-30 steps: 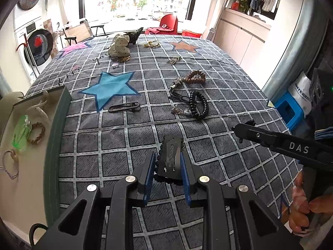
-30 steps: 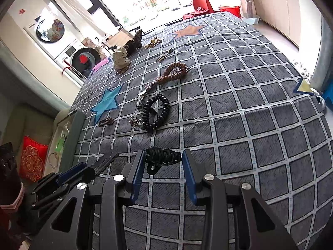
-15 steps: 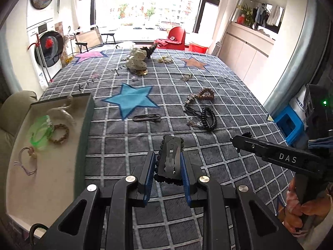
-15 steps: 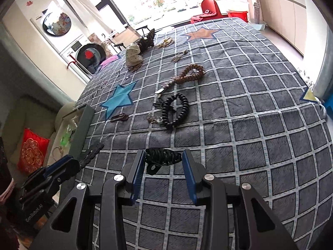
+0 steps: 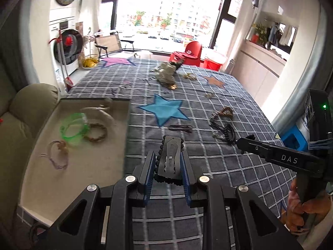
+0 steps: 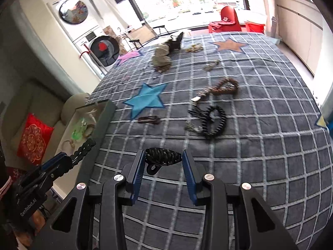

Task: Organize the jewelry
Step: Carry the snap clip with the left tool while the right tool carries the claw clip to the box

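Tray (image 5: 124, 112) at 9 o'clock holds green bangle (image 5: 73, 129). Left hand-held gripper (image 5: 167, 164) clamps flat black hair clip (image 5: 170, 158), metal spring plate up, over checked bed (image 5: 229, 166). Right hand-held gripper (image 6: 164, 162) clamps glossy black claw clip (image 6: 162, 156), at 3 o'clock.

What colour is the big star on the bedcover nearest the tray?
Blue star; the left wrist view shows it best.

- A washer (image 5: 66, 48) stands past the bed's far left corner.
- A red chair (image 5: 190, 52) sits beyond the bed's far edge, a red bucket (image 5: 214, 60) just beside it.
- A sofa (image 5: 18, 112) runs along the left edge, with a red cushion (image 6: 33, 138).
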Action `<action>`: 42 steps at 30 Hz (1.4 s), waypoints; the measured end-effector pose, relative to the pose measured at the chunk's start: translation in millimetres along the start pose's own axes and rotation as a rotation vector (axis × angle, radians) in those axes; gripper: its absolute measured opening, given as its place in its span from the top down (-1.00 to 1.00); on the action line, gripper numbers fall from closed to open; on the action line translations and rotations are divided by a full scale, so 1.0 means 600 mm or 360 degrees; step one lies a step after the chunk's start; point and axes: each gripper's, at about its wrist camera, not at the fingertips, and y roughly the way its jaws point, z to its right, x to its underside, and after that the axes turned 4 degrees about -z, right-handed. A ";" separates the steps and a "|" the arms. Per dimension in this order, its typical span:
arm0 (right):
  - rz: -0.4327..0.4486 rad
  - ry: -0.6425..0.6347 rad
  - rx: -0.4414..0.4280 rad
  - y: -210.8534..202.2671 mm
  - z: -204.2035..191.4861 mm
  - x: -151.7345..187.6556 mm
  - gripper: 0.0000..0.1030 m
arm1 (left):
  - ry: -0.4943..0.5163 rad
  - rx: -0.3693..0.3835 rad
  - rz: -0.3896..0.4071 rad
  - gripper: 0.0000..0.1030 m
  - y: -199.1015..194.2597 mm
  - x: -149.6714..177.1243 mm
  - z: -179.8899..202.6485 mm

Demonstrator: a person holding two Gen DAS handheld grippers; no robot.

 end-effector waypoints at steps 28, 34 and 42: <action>-0.0163 -0.0464 -0.0228 0.111 -0.279 -0.039 0.23 | -0.0365 -0.0325 0.0027 0.49 -0.045 0.068 -0.239; -0.0250 -0.0538 -0.0252 0.157 -0.327 -0.035 0.23 | -0.0425 -0.0339 -0.0010 0.49 -0.030 0.081 -0.271; -0.0352 -0.0590 -0.0239 0.218 -0.367 -0.031 0.23 | -0.0474 -0.0351 -0.0070 0.49 0.000 0.093 -0.300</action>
